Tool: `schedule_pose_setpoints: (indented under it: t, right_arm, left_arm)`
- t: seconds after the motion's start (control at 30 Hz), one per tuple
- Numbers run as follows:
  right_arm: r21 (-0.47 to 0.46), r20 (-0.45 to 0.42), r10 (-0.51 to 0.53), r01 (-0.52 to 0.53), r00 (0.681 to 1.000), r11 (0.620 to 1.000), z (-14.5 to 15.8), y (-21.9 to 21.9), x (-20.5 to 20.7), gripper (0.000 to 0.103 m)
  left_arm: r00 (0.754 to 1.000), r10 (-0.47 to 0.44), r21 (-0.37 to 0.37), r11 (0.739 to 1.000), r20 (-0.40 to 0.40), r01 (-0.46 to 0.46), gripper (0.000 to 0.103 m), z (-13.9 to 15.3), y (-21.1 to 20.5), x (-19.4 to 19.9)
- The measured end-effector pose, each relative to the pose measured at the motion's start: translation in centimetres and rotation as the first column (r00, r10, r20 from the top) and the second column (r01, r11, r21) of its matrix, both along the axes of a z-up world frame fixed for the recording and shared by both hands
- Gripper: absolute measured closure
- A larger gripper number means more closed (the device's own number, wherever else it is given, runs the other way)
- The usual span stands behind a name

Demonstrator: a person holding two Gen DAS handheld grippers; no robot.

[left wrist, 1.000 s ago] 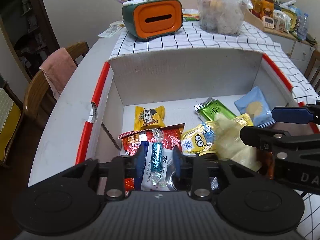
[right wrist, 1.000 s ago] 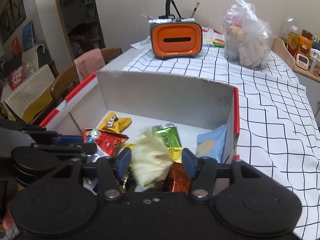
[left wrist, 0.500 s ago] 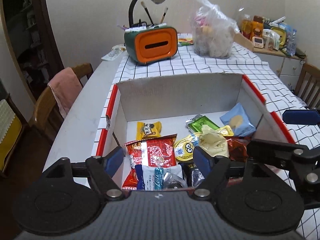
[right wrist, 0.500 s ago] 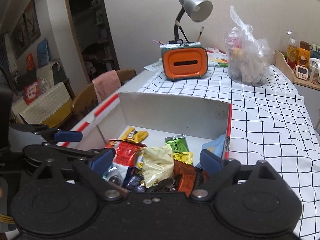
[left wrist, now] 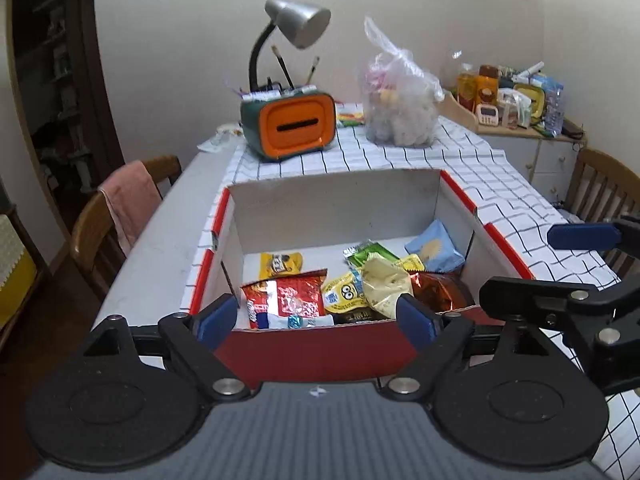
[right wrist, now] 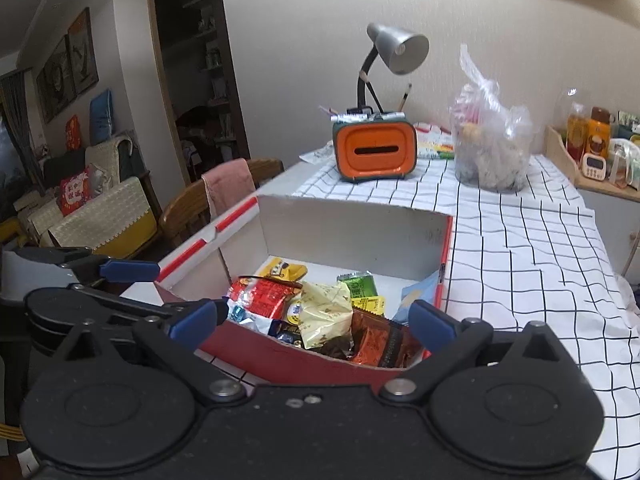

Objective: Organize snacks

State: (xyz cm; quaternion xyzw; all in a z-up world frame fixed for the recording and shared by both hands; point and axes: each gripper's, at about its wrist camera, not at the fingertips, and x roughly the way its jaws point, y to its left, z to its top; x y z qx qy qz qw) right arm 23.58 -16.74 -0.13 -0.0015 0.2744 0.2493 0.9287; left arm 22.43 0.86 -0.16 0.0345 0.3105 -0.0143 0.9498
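A red and white cardboard box (left wrist: 344, 204) (right wrist: 360, 228) sits on the checked tablecloth and holds several snack packets: a red packet (left wrist: 292, 298) (right wrist: 264, 294), a cream packet (left wrist: 386, 282) (right wrist: 326, 314), a yellow packet (left wrist: 280, 264), a green packet (left wrist: 370, 254) and a light blue packet (left wrist: 434, 246). My left gripper (left wrist: 316, 324) is open and empty, held back above the box's near wall. My right gripper (right wrist: 312, 326) is open and empty, also behind the near wall; it shows at the right of the left wrist view.
An orange and green pen holder with a lamp (left wrist: 290, 128) (right wrist: 374, 152) and a clear plastic bag of food (left wrist: 400, 108) (right wrist: 492, 152) stand at the table's far end. Wooden chairs (left wrist: 116, 216) stand to the left, one draped with a pink towel. A side cabinet (left wrist: 520, 120) carries bottles.
Both grippers let go of their packets, the left a blue-white one, the right the cream one, opened wide and pulled back and up out of the box.
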Motion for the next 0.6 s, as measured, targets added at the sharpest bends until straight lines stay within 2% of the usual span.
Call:
schedule_pose_setpoints:
  t: [0.17, 0.43, 0.6]
  right_arm:
    - [0.027, 0.029, -0.019, 0.018, 0.999, 0.999, 0.1, -0.3, -1.1, 0.000]
    - [0.055, 0.066, -0.059, 0.056, 0.996, 0.997, 0.1, -0.6, -1.9, 0.000]
    - [0.088, 0.082, -0.059, 0.052, 0.995, 0.995, -0.2, -0.9, -2.3, 0.000]
  left_arm:
    - [0.999, 0.011, 0.000, 1.000, 0.049, -0.011, 0.003, 0.1, -0.2, -1.5]
    - [0.999, 0.022, -0.091, 0.996, 0.042, -0.018, 0.000, -0.2, 0.7, -1.6]
    - [0.998, 0.035, -0.104, 0.994, 0.057, -0.029, 0.000, -0.5, 0.8, -1.9]
